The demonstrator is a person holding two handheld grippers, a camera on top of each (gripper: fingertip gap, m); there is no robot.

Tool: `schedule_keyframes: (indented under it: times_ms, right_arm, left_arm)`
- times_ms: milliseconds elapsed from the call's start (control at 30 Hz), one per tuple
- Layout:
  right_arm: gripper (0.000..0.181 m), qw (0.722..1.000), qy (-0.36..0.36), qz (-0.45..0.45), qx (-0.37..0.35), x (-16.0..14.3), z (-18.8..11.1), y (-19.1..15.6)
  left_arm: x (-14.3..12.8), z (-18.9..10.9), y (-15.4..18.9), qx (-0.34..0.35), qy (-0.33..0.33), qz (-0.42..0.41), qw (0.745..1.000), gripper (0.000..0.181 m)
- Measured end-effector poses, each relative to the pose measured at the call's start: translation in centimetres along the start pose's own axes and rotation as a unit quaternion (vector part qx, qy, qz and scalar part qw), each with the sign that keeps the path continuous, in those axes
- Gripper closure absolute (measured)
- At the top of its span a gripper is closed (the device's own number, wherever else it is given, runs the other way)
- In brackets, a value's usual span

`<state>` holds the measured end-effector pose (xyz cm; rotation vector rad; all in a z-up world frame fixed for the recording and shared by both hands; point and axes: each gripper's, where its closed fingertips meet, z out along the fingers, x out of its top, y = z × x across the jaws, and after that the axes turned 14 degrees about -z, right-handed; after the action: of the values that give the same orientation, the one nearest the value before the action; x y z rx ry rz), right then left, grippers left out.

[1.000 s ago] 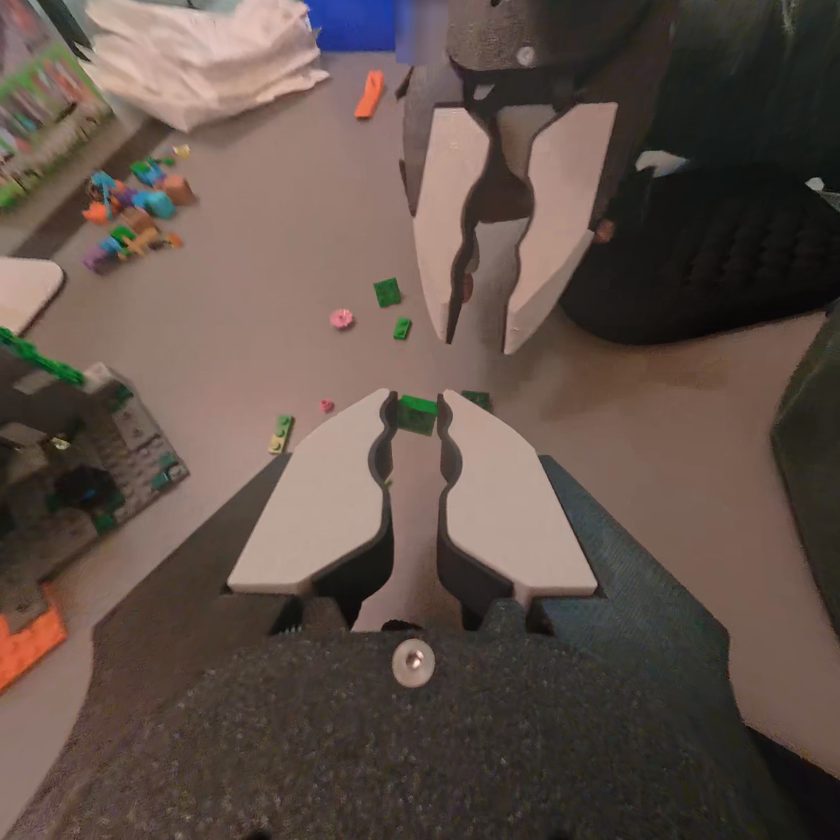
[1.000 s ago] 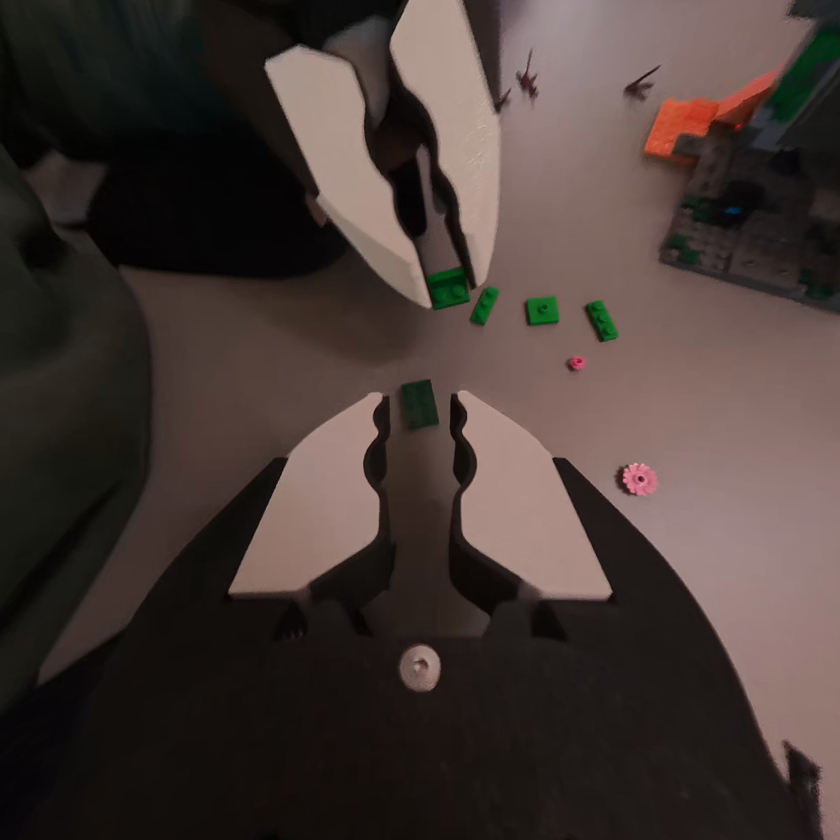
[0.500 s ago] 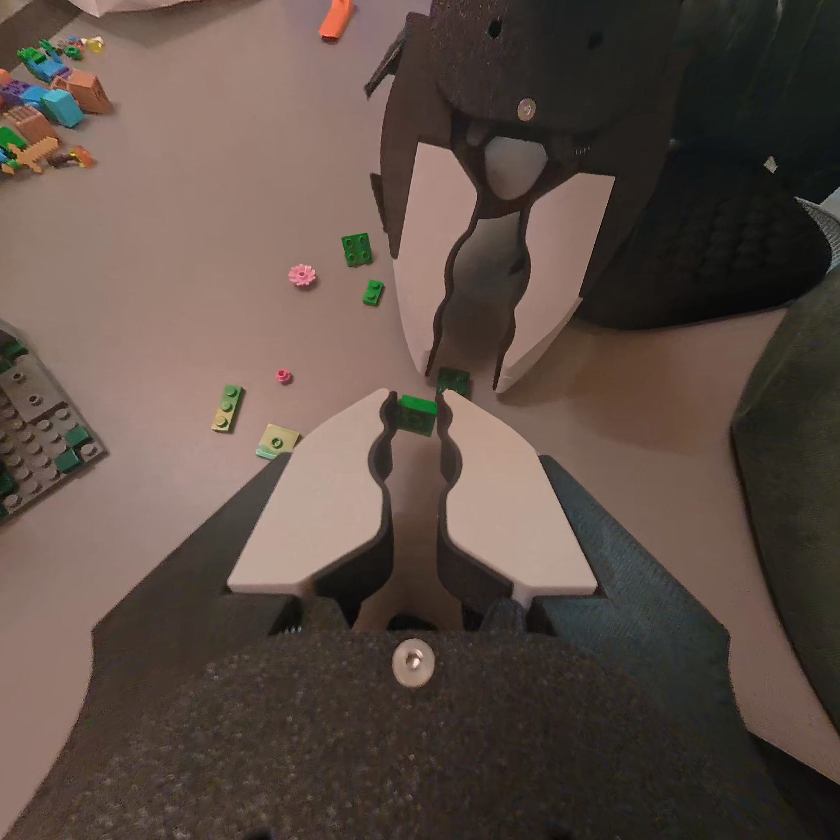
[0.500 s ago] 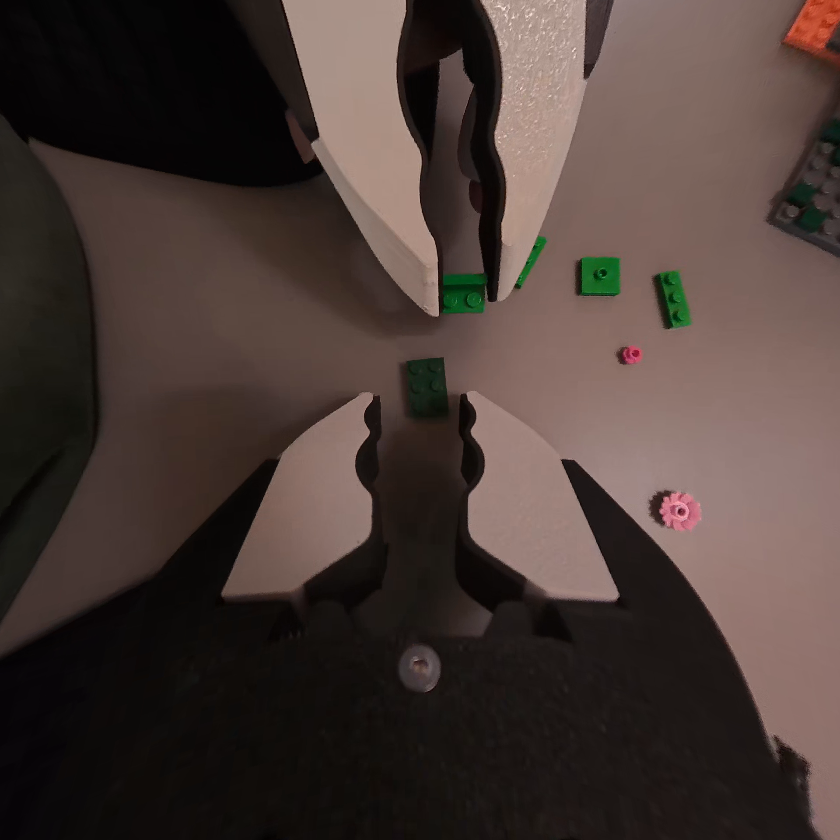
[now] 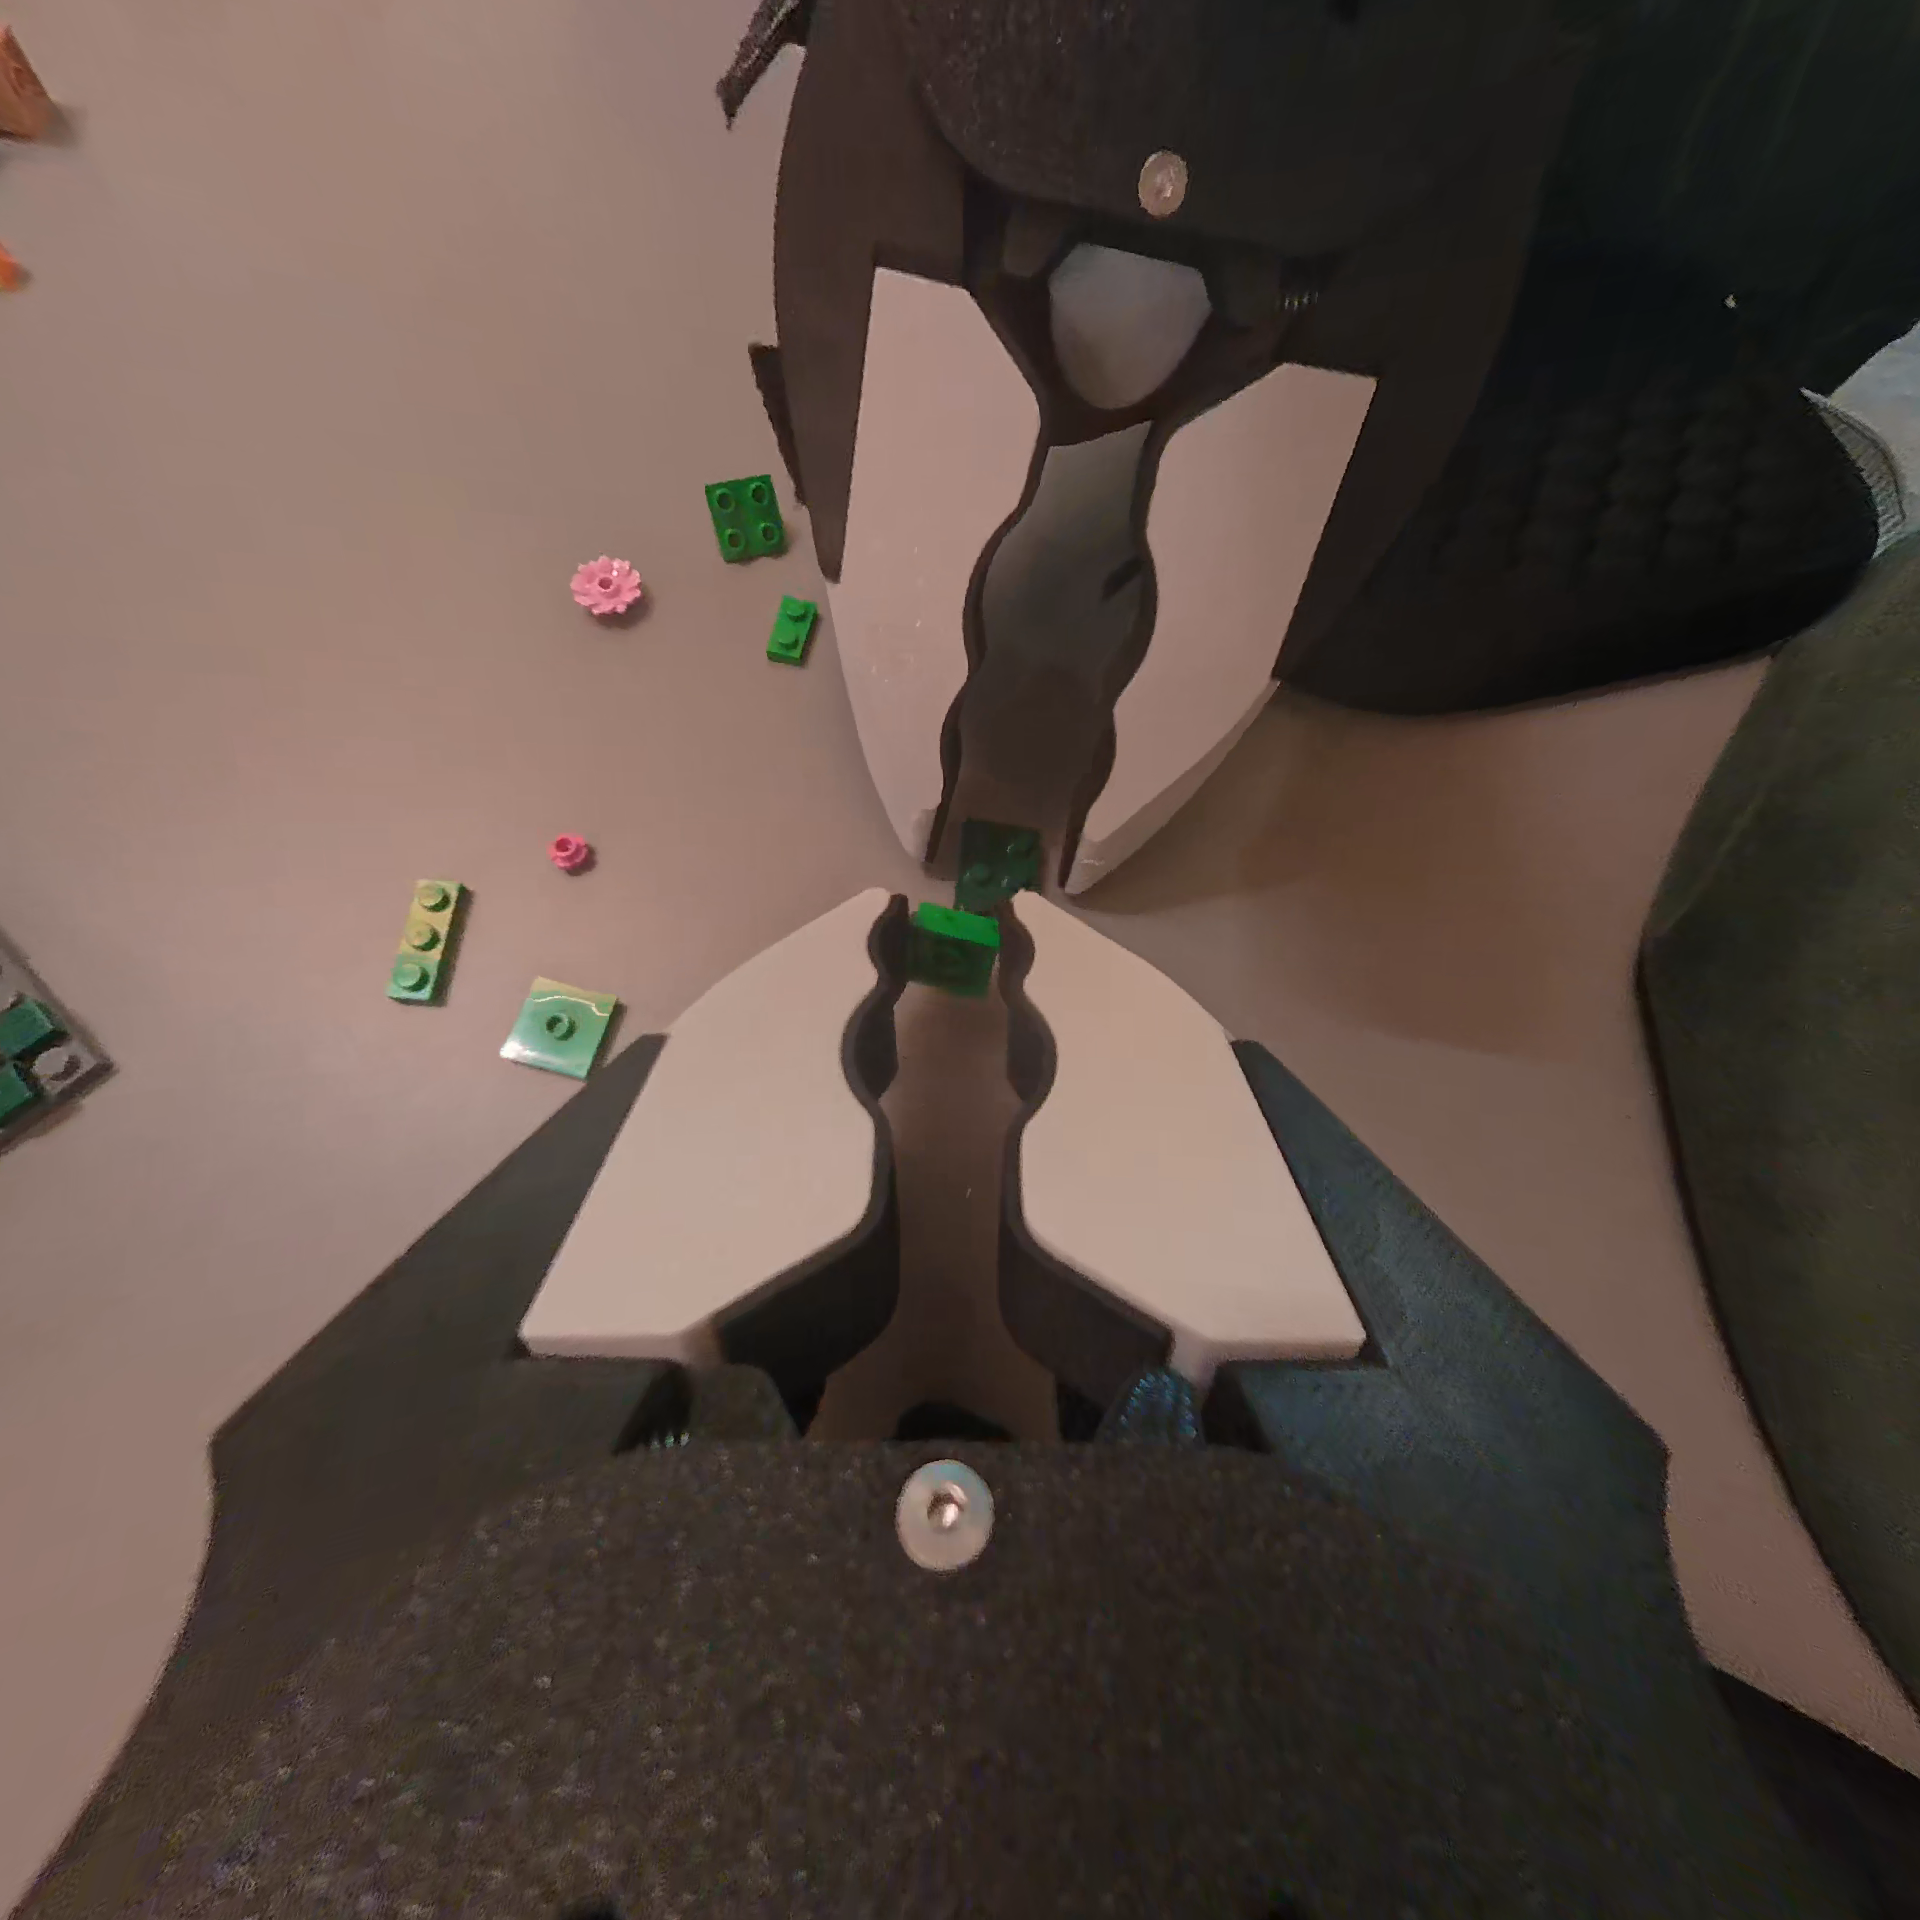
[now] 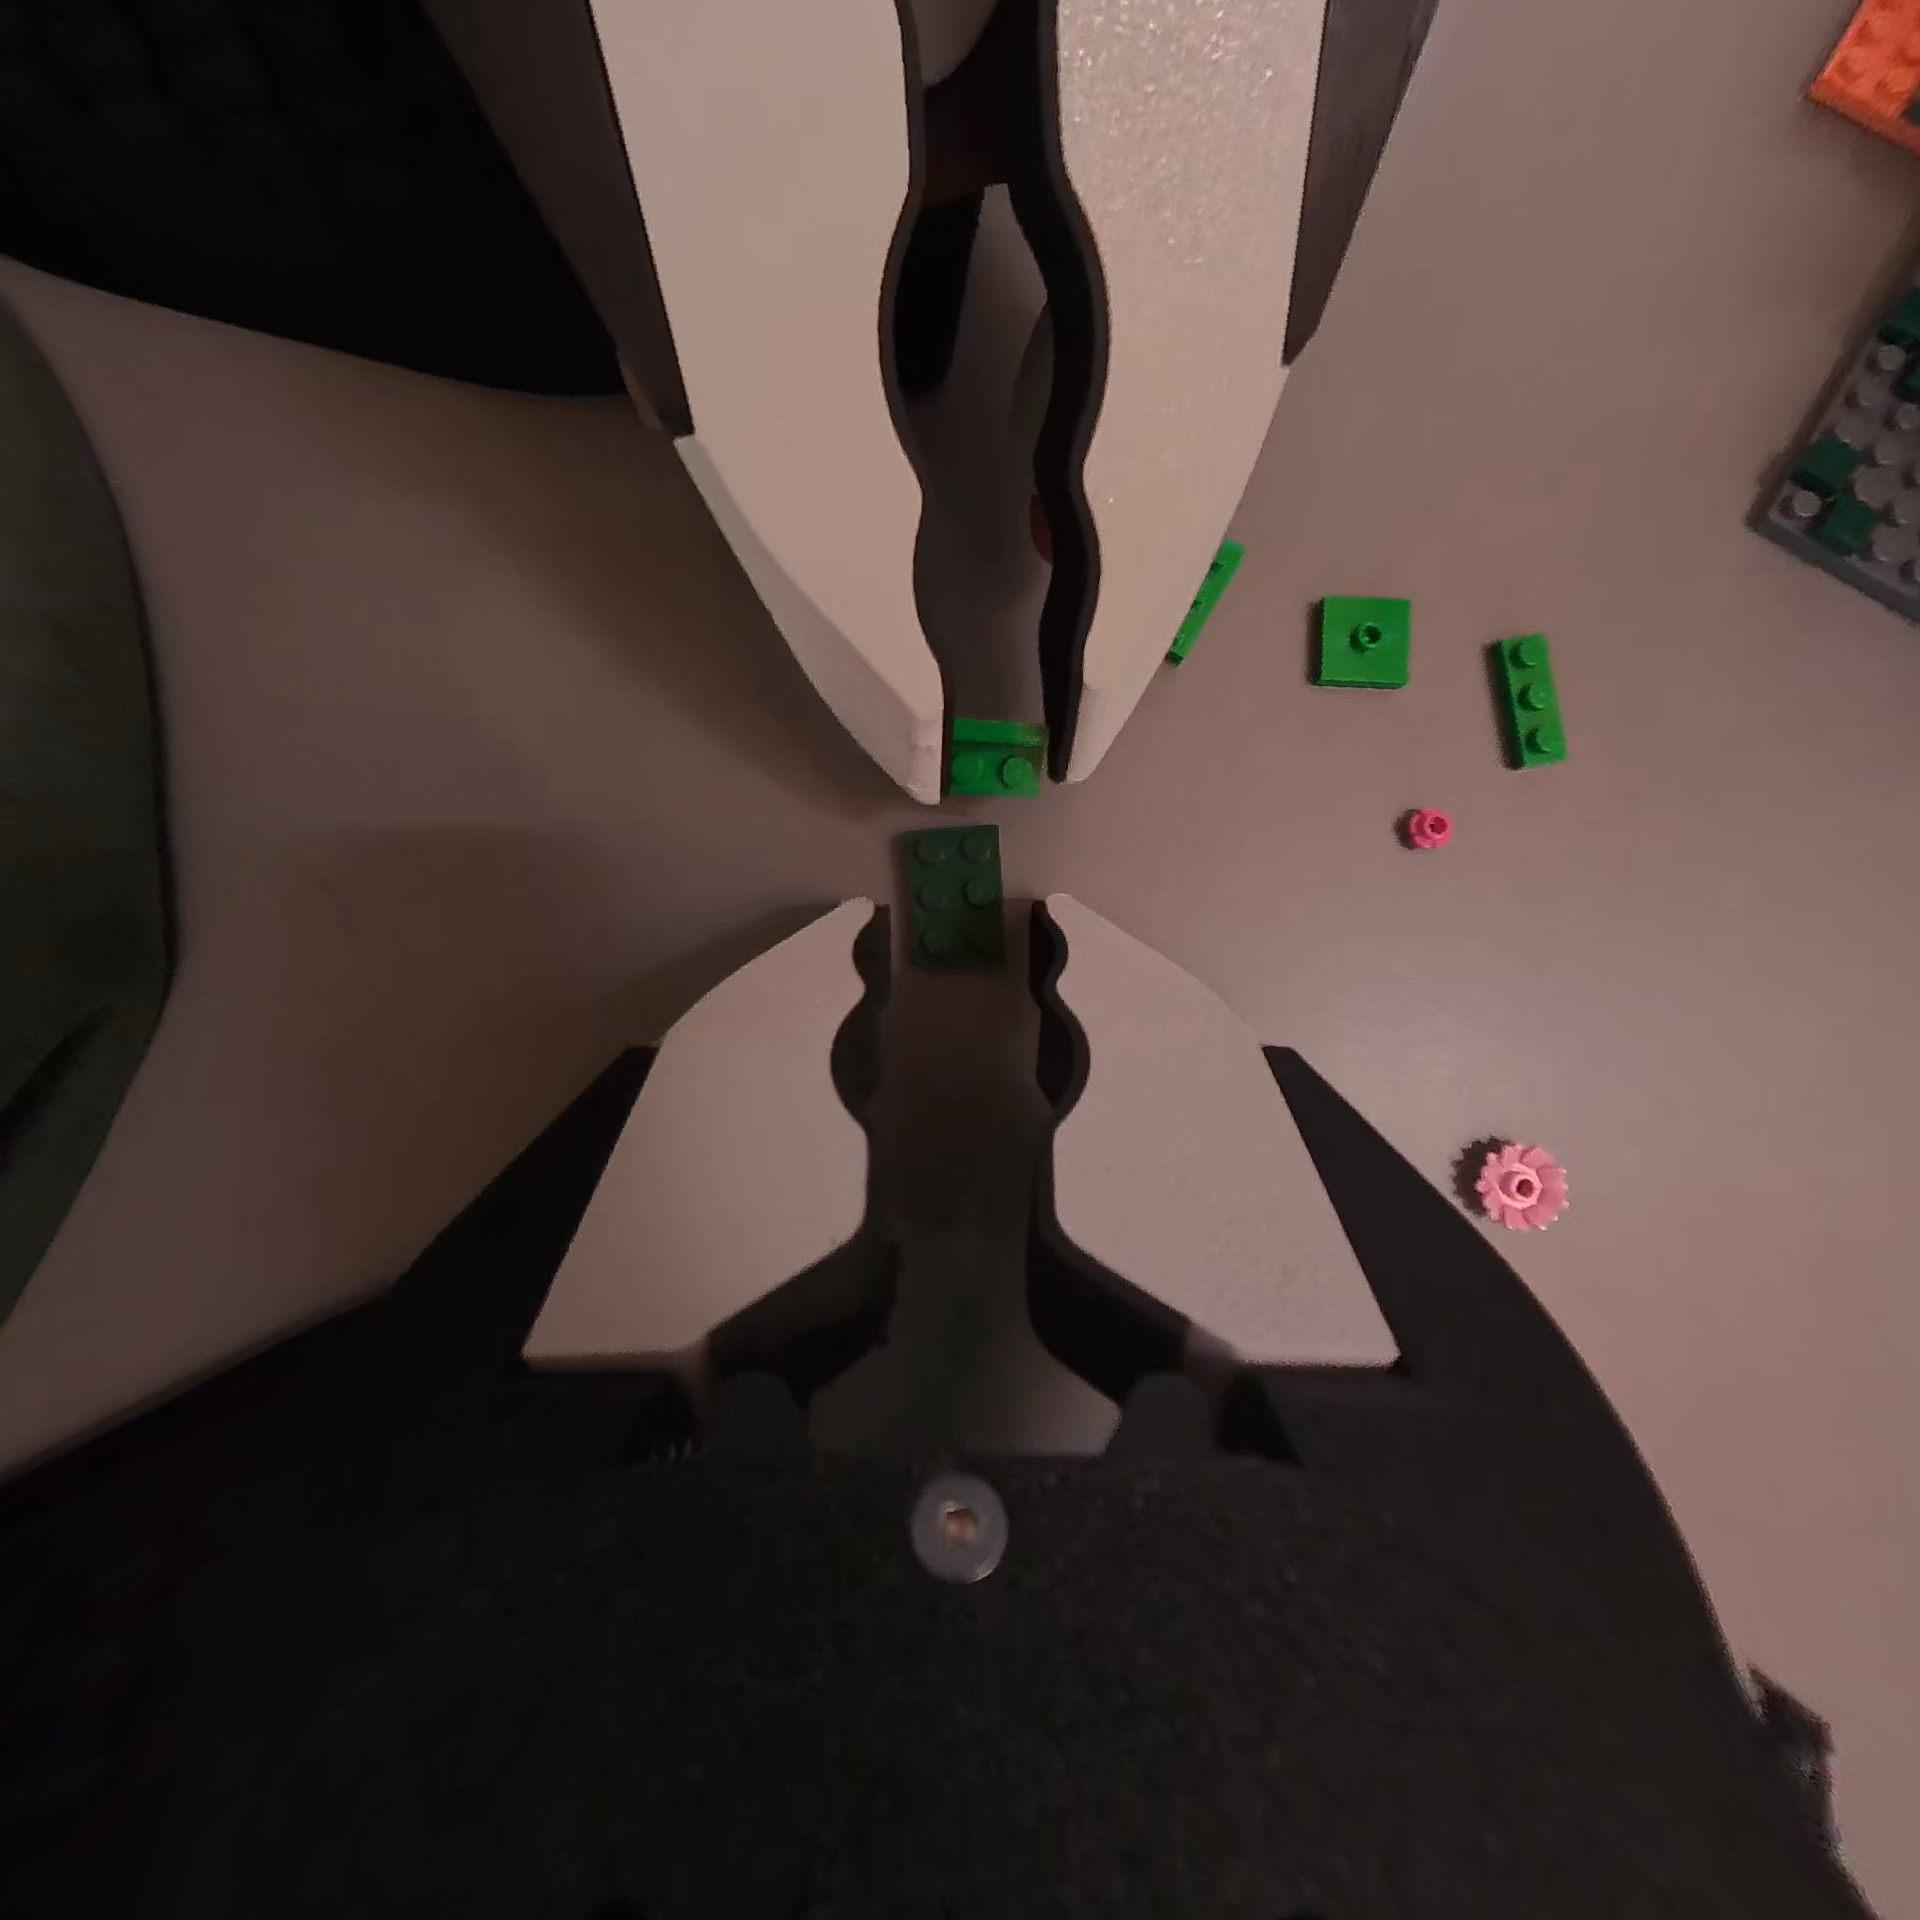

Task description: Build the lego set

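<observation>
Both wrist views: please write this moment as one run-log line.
left tongs: shut on bright plate | right tongs: open, straddling dark plate | dark plate: on table

Glossy plastic bricks (image 6: 1364,641) on a smooth, seemingly matt tabletop (image 6: 520,727).

A thin green plate (image 6: 1205,603) lies half hidden behind the left claw (image 6: 997,774) — the grey baseplate (image 6: 1860,468) is cut off at the edge.

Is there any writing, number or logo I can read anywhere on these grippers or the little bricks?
None. The left gripper, the right gripper, the bright green brick, the dark green plate and the table show no print; any stud marks are too small to read.
</observation>
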<state>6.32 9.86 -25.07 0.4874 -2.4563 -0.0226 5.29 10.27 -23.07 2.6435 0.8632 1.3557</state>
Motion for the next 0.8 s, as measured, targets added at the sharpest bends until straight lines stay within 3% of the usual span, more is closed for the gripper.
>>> schedule_keyframes:
  times_ms: [100, 533, 800]
  right_arm:
    - [0.165, 1.0, -0.005, -0.003, -0.005, -0.1, 0.0, 0.1]
    - [0.165, 0.998, 0.042, 0.038, -0.008, 0.4, -0.3, 0.4]
    - [0.166, 0.998, 0.036, 0.04, -0.011, 0.2, -0.3, 0.3]
  left_arm:
    - [0.3, 0.3, 0.5, -0.015, -0.002, -0.011, 1.0, 0.165]
    - [-0.1, 0.9, 0.3, -0.032, -0.019, -0.041, 0.998, 0.165]
    - [-0.8, 1.3, 0.5, -0.037, -0.042, -0.035, 0.998, 0.158]
